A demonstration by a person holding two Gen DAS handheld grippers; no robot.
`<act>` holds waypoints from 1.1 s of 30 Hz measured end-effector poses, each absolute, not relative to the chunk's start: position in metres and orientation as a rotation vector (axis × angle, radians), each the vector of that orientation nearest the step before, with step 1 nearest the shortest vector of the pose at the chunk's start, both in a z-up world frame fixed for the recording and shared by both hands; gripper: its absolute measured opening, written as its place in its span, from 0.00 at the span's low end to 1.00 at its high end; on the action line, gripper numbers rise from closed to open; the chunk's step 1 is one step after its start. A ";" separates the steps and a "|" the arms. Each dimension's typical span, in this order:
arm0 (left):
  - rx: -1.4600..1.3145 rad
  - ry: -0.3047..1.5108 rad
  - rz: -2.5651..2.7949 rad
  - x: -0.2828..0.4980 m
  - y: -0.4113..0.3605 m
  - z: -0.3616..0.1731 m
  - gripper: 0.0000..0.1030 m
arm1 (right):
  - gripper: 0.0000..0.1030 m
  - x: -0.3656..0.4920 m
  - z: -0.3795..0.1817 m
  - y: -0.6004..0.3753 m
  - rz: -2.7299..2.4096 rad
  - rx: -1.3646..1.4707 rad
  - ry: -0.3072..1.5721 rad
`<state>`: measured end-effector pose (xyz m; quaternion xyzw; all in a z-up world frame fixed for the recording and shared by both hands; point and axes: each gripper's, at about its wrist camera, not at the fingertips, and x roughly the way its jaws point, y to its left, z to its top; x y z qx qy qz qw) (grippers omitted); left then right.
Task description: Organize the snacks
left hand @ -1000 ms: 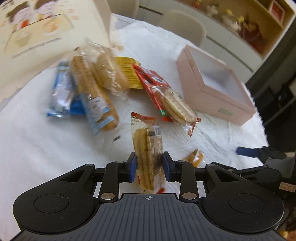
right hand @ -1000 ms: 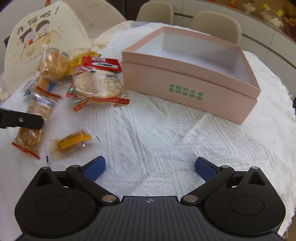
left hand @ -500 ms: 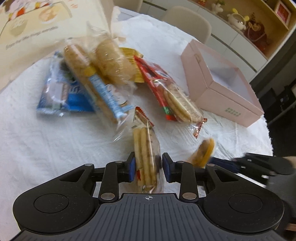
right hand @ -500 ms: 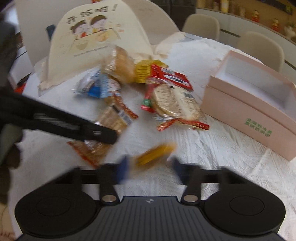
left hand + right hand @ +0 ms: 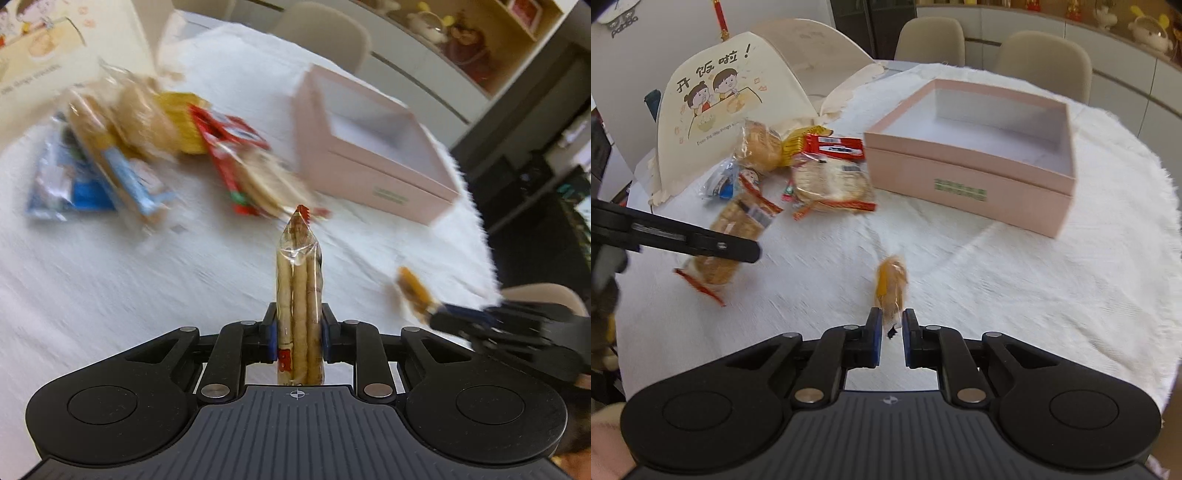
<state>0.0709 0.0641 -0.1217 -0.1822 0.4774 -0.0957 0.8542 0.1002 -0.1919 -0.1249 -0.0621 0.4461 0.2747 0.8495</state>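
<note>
Left hand-held gripper (image 5: 299, 339): closed on a clear cracker-stick packet (image 5: 300, 291), pads pressed against both its sides; the packet stands on edge, raised off the cloth, red crimped end pointing away.
Right hand-held gripper (image 5: 889, 338): nearly closed, nipping the near end of a small yellow-filled snack packet (image 5: 891, 284) that juts forward above the cloth.
Pink box (image 5: 979, 155): open, white inside, nothing in it, on the far right of the bench (image 5: 1034, 295).
Snack pile (image 5: 812, 173): far left, just beside the box; a red-edged round-cracker bag (image 5: 831, 182), a yellow packet (image 5: 801, 140), a bread-like bun bag (image 5: 759, 149) and a blue wrapper (image 5: 720, 182), overlapping one another.
Bench cover: white textured cloth.
Cartoon-printed food cover (image 5: 731, 110): behind the pile, at the far left edge.
Chairs (image 5: 1041, 55): beige, beyond the bench.
</note>
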 end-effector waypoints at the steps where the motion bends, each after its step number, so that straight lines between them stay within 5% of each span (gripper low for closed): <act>1: -0.390 1.010 -0.218 0.068 0.059 -0.121 0.24 | 0.11 0.099 -0.125 -0.196 0.564 -0.139 0.932; 7: -0.402 1.050 -0.288 0.056 0.034 -0.119 0.24 | 0.19 0.093 -0.121 -0.208 0.486 -0.158 0.895; 9: -0.401 1.066 -0.290 0.056 0.030 -0.121 0.24 | 0.51 0.095 -0.121 -0.207 0.489 -0.134 0.892; 11: -0.399 1.074 -0.286 0.056 0.030 -0.123 0.24 | 0.58 0.101 -0.124 -0.205 0.476 -0.113 0.887; 16: -0.417 1.080 -0.285 0.055 0.030 -0.123 0.24 | 0.54 0.131 -0.146 -0.202 0.403 -0.067 0.960; 18: -0.431 1.078 -0.302 0.053 0.029 -0.119 0.24 | 0.23 0.139 -0.151 -0.202 0.390 -0.071 1.009; 19: -0.433 1.070 -0.315 0.053 0.028 -0.115 0.24 | 0.20 0.136 -0.146 -0.201 0.393 -0.096 1.003; 25: -0.448 0.901 -0.406 0.086 0.034 -0.058 0.24 | 0.19 0.121 -0.059 -0.220 0.484 -0.072 0.817; 31: -0.466 0.778 -0.475 0.203 0.034 -0.005 0.26 | 0.20 0.187 0.004 -0.221 0.450 0.029 0.652; 33: -0.516 0.825 -0.471 0.254 0.034 -0.011 0.26 | 0.36 0.217 0.006 -0.218 0.409 0.038 0.655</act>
